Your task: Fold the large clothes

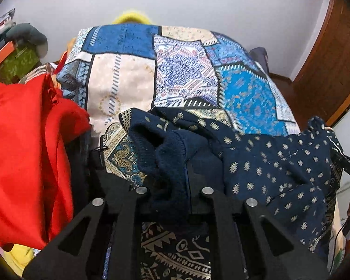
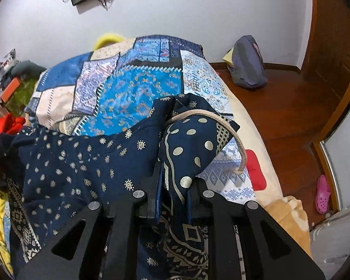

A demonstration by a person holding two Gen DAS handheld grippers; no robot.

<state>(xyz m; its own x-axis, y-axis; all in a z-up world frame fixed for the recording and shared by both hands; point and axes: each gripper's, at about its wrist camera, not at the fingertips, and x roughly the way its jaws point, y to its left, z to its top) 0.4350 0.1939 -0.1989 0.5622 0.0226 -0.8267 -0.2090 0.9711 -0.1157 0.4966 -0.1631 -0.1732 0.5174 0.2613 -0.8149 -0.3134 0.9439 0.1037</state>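
A navy garment point(image 1: 280, 168) with small gold prints hangs stretched between both grippers over the bed. My left gripper point(image 1: 170, 186) is shut on a thick, bunched navy hem of it, and the cloth spills over and below the fingers. In the right wrist view the same garment point(image 2: 81, 163) spreads to the left. My right gripper point(image 2: 175, 186) is shut on a corner printed with large gold dots. A beige cord point(image 2: 233, 130) loops out of that corner. The fingertips of both grippers are hidden by the fabric.
The bed carries a blue and cream patchwork cover point(image 1: 186, 74). A red garment point(image 1: 23, 151) is heaped at the left with yellow cloth point(image 1: 18, 259) under it. On the wooden floor to the right are a grey backpack point(image 2: 247, 65) and a pink shoe point(image 2: 323, 194).
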